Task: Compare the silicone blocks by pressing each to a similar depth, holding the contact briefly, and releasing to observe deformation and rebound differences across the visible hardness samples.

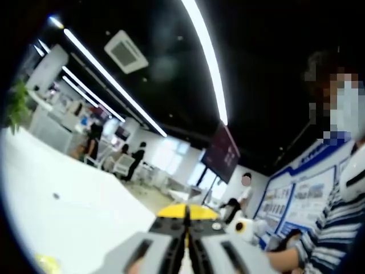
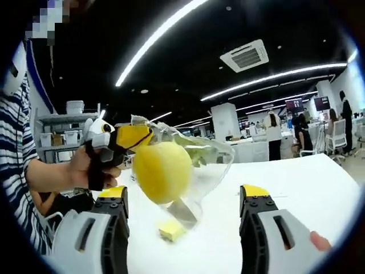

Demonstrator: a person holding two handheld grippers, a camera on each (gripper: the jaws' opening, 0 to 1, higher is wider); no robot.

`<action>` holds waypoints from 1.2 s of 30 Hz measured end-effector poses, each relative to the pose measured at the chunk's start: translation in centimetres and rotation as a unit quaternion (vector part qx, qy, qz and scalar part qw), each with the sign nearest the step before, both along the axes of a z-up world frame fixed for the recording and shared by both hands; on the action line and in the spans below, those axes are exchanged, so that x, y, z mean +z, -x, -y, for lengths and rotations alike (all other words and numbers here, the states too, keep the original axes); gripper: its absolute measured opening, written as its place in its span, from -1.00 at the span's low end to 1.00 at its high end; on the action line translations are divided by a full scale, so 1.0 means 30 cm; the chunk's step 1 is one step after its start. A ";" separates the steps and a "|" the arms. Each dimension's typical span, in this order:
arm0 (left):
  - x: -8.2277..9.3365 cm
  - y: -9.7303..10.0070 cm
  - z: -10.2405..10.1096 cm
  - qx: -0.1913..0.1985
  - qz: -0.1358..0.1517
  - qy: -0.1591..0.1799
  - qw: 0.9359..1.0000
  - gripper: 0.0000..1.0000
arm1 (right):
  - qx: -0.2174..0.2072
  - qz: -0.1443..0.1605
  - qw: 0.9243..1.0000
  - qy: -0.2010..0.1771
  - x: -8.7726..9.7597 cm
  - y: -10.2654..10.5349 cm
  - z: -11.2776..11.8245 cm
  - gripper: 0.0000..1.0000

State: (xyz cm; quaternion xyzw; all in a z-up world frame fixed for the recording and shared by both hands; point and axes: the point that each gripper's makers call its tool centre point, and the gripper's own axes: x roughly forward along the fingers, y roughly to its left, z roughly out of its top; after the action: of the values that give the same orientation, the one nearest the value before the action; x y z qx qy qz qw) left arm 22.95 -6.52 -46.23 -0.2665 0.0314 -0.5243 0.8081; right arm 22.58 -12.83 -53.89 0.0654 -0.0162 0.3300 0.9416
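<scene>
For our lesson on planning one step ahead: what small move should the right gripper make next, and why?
Probably ease the right gripper forward and close gently on the yellow lump. The left gripper pinches the top of a clear bag, which hangs above the table with the lump inside, and the right jaws stand open either side of it.

I see a ball [image 2: 162, 171] inside a bag [image 2: 197, 171] | small block [image 2: 171, 231] on the worktop [image 2: 308, 177] beneath it | left tool [image 2: 126, 138] holds the bag from the left
</scene>
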 end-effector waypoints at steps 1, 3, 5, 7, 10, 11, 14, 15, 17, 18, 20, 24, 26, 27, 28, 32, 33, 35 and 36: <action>-0.001 -0.002 -0.001 0.001 0.000 0.000 1.000 -1.00 | -0.012 -0.004 1.000 0.001 -0.010 0.001 0.013 0.73; -0.006 -0.005 -0.004 0.002 -0.003 0.000 1.000 -1.00 | -0.046 -0.002 0.999 0.010 -0.024 -0.002 0.053 0.93; -0.012 -0.008 -0.003 0.002 -0.004 -0.003 1.000 -1.00 | -0.074 -0.012 0.997 0.024 -0.046 0.005 0.086 0.92; -0.018 -0.013 -0.002 0.003 -0.005 -0.004 1.000 -1.00 | -0.109 -0.030 0.993 0.039 -0.074 0.006 0.137 0.92; -0.029 -0.020 -0.001 0.003 -0.011 0.000 1.000 -1.00 | -0.145 -0.051 0.987 0.048 -0.105 0.014 0.201 0.92; -0.031 -0.022 0.000 0.003 -0.011 -0.001 1.000 -1.00 | -0.167 -0.047 0.984 0.046 -0.108 0.018 0.238 0.92; -0.038 -0.027 0.001 0.004 -0.013 -0.001 1.000 -1.00 | -0.192 -0.032 0.980 0.037 -0.098 0.029 0.291 0.92; -0.043 -0.029 0.001 0.003 -0.014 0.000 1.000 -1.00 | -0.208 -0.033 0.977 0.039 -0.103 0.035 0.321 0.92; -0.056 -0.035 0.002 0.005 -0.016 -0.002 1.000 -1.00 | -0.221 -0.016 0.974 0.054 -0.108 0.042 0.351 0.92; -0.064 -0.037 0.003 0.004 -0.019 -0.002 1.000 -1.00 | -0.226 -0.015 0.972 0.058 -0.121 0.045 0.362 0.92; -0.081 -0.038 0.006 0.003 -0.025 0.000 1.000 -1.00 | -0.231 -0.040 0.970 0.065 -0.184 0.053 0.379 0.91; -0.113 -0.034 0.011 0.002 -0.034 -0.004 0.999 -1.00 | -0.237 -0.067 0.967 0.066 -0.287 0.077 0.391 0.83; -0.123 -0.031 0.011 0.001 -0.038 -0.004 0.999 -1.00 | -0.237 -0.079 0.966 0.061 -0.327 0.089 0.387 0.83; -0.128 -0.030 0.011 0.001 -0.038 -0.003 0.999 -1.00 | -0.237 -0.083 0.966 0.063 -0.342 0.092 0.383 0.83; -0.136 -0.030 0.012 0.001 -0.041 -0.004 0.999 -1.00 | -0.237 -0.084 0.966 0.063 -0.359 0.099 0.380 0.83; -0.171 -0.035 0.014 0.001 -0.055 -0.004 0.998 -1.00 | -0.244 -0.070 0.965 0.069 -0.367 0.114 0.384 0.84; -0.179 -0.036 0.014 0.001 -0.060 -0.001 0.998 -1.00 | -0.249 -0.062 0.964 0.065 -0.355 0.116 0.390 0.86; -0.204 -0.044 0.014 0.004 -0.072 0.002 0.997 -1.00 | -0.258 -0.045 0.964 0.056 -0.317 0.119 0.397 0.92; -0.225 -0.051 0.018 0.005 -0.085 0.007 0.996 -1.00 | -0.261 -0.041 0.963 0.053 -0.307 0.122 0.400 0.92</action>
State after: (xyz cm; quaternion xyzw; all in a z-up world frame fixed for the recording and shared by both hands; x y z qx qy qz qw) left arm 24.47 -7.05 -52.98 -0.3157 0.0949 -0.4961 0.8032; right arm 18.93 -24.82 -63.10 0.0229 0.0236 0.0703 0.9970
